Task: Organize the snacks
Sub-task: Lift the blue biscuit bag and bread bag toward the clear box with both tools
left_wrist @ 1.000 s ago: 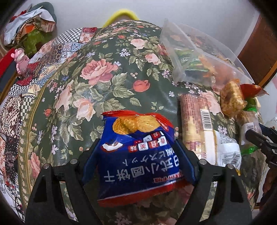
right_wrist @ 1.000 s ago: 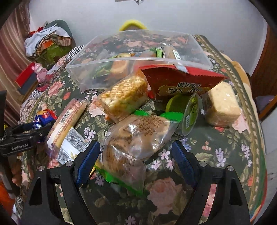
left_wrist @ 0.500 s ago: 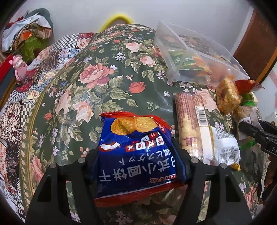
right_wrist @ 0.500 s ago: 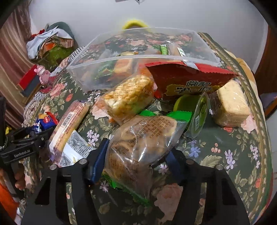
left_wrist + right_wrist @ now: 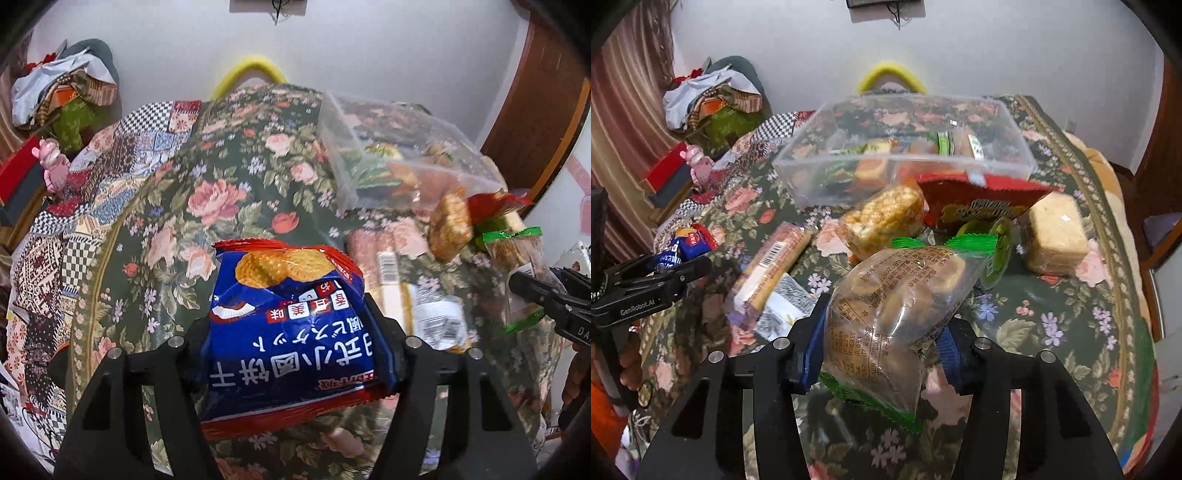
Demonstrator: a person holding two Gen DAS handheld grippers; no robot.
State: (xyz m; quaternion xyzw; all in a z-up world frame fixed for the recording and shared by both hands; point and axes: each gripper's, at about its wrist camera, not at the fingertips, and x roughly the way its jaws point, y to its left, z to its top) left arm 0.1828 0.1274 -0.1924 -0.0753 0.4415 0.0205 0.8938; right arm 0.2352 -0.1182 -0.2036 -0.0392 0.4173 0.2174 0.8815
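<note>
My left gripper (image 5: pixel 291 347) is shut on a blue and red cracker bag (image 5: pixel 280 273), lifted just off the floral tablecloth (image 5: pixel 221 199). The right gripper (image 5: pixel 882 325) has its jaws closing on a clear, green-edged bag of round pastries (image 5: pixel 905 273); the blue pads squeeze its lower half and it tilts up above the table. A clear plastic box (image 5: pixel 905 162) with several snacks inside stands at the back of the table, beyond both grippers. The right wrist view also catches the left gripper (image 5: pixel 683 266) at the left edge.
Loose on the cloth lie a long biscuit pack (image 5: pixel 775 258), a puffed rice block (image 5: pixel 882 218), a red packet (image 5: pixel 982 203), a green jelly cup (image 5: pixel 993 251) and a pale cake block (image 5: pixel 1056 236). A yellow chair back (image 5: pixel 890 74) rises behind the table; clothes (image 5: pixel 709 96) pile up far left.
Both grippers narrowed onto their bags and rose, lifting the cracker bag and the pastry bag off the cloth. The box and other snacks stayed put.
</note>
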